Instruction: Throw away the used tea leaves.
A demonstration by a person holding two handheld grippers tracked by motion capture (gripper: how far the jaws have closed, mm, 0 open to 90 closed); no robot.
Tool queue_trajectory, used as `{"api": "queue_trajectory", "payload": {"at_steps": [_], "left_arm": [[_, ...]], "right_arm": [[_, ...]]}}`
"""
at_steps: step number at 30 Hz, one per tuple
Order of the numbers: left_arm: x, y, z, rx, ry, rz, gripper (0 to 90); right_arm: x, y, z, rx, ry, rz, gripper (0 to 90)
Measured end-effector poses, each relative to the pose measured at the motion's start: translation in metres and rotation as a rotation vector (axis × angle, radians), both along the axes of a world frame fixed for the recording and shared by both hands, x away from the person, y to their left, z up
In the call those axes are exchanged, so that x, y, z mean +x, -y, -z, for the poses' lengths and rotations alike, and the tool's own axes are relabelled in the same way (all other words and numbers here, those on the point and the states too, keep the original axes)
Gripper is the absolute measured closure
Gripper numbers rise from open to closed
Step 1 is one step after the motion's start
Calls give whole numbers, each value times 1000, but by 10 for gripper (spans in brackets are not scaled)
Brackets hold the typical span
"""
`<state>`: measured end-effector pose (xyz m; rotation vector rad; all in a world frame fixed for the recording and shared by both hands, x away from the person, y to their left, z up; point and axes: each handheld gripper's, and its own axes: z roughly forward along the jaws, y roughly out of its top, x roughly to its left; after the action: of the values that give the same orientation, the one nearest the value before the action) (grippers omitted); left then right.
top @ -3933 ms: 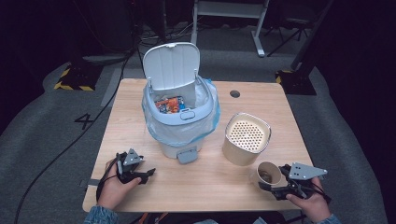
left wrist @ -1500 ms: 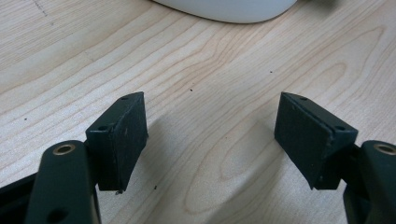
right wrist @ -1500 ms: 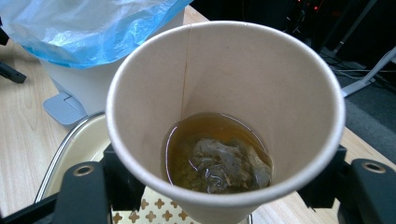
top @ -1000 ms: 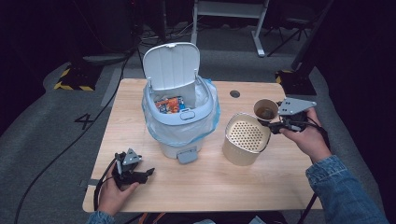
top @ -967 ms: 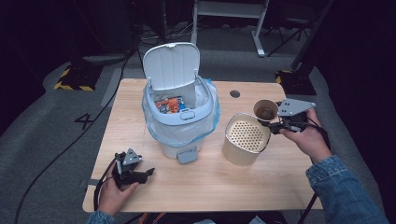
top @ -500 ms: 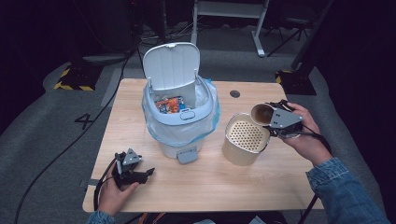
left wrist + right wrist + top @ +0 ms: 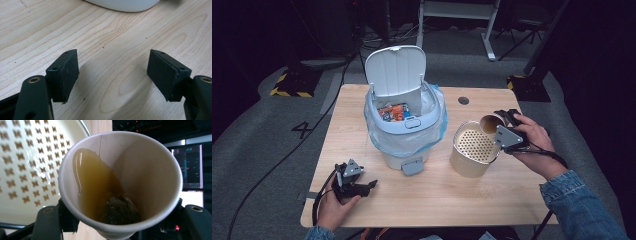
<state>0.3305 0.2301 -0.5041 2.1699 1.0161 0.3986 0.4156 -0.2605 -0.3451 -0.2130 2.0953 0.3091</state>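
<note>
The right hand-held gripper [image 7: 503,126] had its jaws closed on the wall of a tan paper cup [image 7: 120,182], tilted toward the cream perforated strainer bucket [image 7: 474,148] beside it, with amber tea pooled against the lower wall and a dark wet teabag [image 7: 119,211] sitting at the bottom. The step in hand looked like draining the tea through the strainer, and doing it well would call for a slow, steady tip with the cup's lip held over the perforated insert, not its outer rim, so that the liquid ran through the holes and the teabag landed on the mesh; too firm a squeeze could buckle the thin paper wall. The left hand-held gripper [image 7: 112,72] rested low over the light wooden table [image 7: 447,195], its jaws spread wide and gripping nothing, well apart from the pouring. By count there were two hand-held grippers, one cup, one teabag, one strainer bucket, and one pale blue pedal bin [image 7: 404,127] with its lid raised and a plastic liner inside
</note>
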Motion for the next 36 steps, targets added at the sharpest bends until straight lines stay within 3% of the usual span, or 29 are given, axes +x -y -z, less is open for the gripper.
{"api": "queue_trajectory", "payload": {"at_steps": [12, 27, 36], "left_arm": [[0, 0, 0, -3, -4, -7, 255], [0, -1, 0, -1, -4, -9, 254], [0, 0, 0, -4, -6, -10, 254]], "right_arm": [[-6, -7, 12, -233, 168, 3, 344], [-27, -25, 28, -540, 487, -68, 347], [-37, -30, 39, -703, 641, -85, 351]]}}
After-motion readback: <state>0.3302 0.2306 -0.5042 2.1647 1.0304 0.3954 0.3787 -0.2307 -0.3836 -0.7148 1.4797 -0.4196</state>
